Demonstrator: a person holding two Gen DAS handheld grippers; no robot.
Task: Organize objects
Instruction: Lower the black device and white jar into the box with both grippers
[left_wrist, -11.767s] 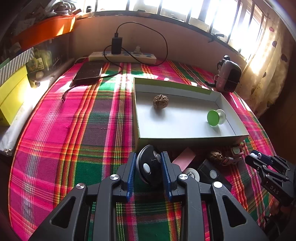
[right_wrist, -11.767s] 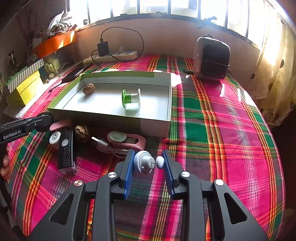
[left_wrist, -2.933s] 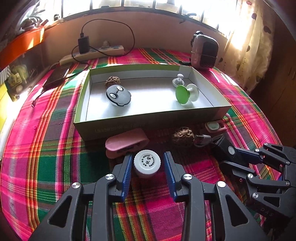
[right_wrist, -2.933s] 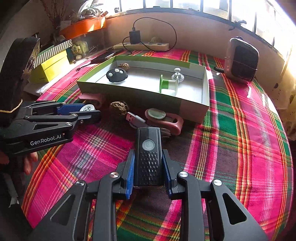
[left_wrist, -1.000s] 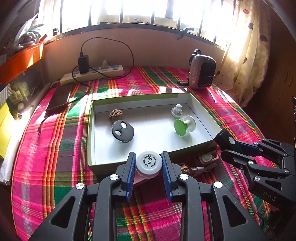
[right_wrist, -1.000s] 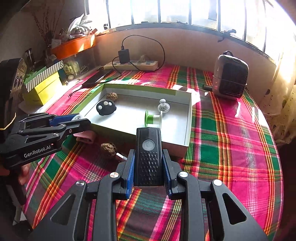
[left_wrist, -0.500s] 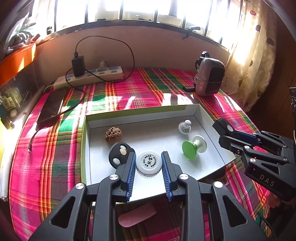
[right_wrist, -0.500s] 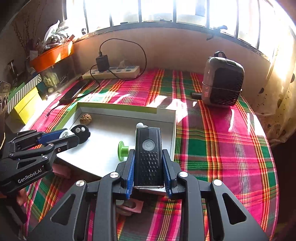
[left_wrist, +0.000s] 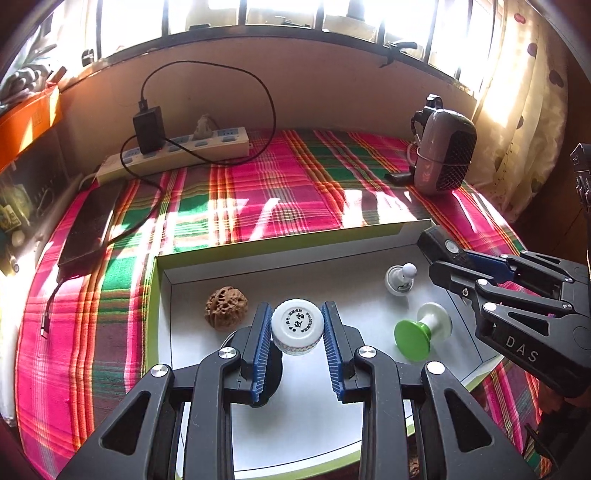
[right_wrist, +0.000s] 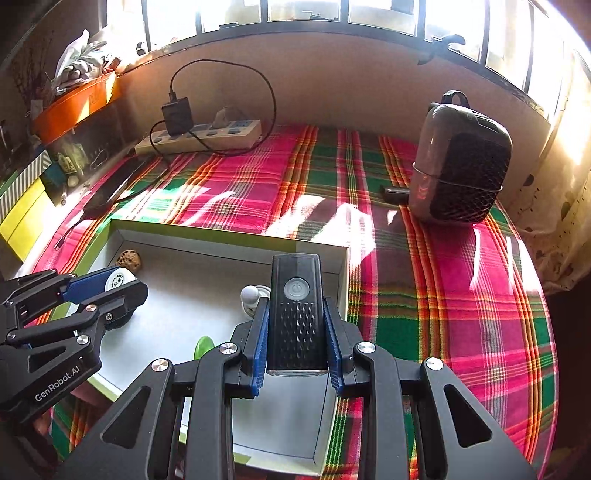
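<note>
Your jaws on the left gripper pinch a small white jar by its sides, with the printed lid toward the camera, and you hold it above the floor of the open box. Your right gripper has its jaws pressed on both long sides of a black flashlight, with the power button facing up; it hangs over the right part of the same box, near the far right corner.

Inside the box lie a walnut near the far left corner, a green spool on its side, a small white knob and a dark round thing half hidden under your left gripper.

The box sits on the bench with a checked cloth. At the back stand a power strip and a small heater.
</note>
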